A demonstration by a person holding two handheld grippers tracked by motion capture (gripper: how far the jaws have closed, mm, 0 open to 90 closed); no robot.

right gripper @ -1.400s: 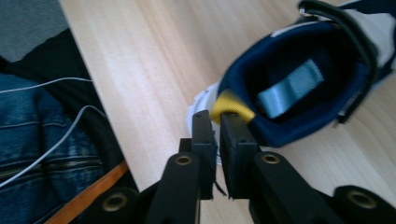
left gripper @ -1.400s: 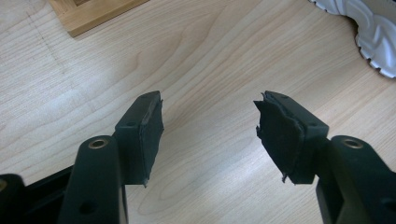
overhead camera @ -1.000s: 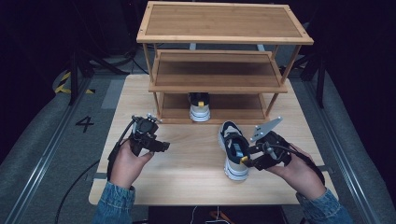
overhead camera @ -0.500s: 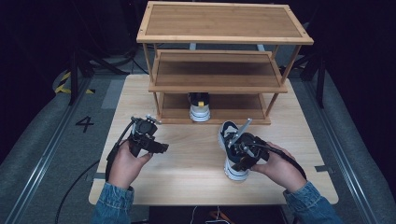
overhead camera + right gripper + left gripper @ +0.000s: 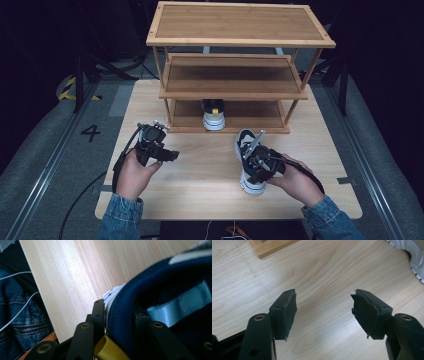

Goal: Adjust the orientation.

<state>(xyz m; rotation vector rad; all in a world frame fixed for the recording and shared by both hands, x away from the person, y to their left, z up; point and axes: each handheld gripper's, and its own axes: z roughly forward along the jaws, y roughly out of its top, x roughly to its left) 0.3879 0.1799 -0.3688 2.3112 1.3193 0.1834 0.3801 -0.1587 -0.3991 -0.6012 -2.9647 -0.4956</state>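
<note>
A navy sneaker with a white sole lies on the wooden table, toe toward the rack. My right gripper sits at its heel. In the right gripper view the right gripper has one jaw outside the heel and one inside the navy collar. Its jaws have just been closing and now press on the collar. My left gripper hovers over bare table at the left. In the left gripper view it stands open with nothing between the pads.
A three-tier wooden shoe rack stands at the back of the table. A matching sneaker sits on its bottom shelf. The rack's base and a white sole edge lie ahead of the left gripper.
My right gripper has moved left and down from beside the sneaker onto its heel, and its jaws have closed on the collar. The left gripper has stayed still.
</note>
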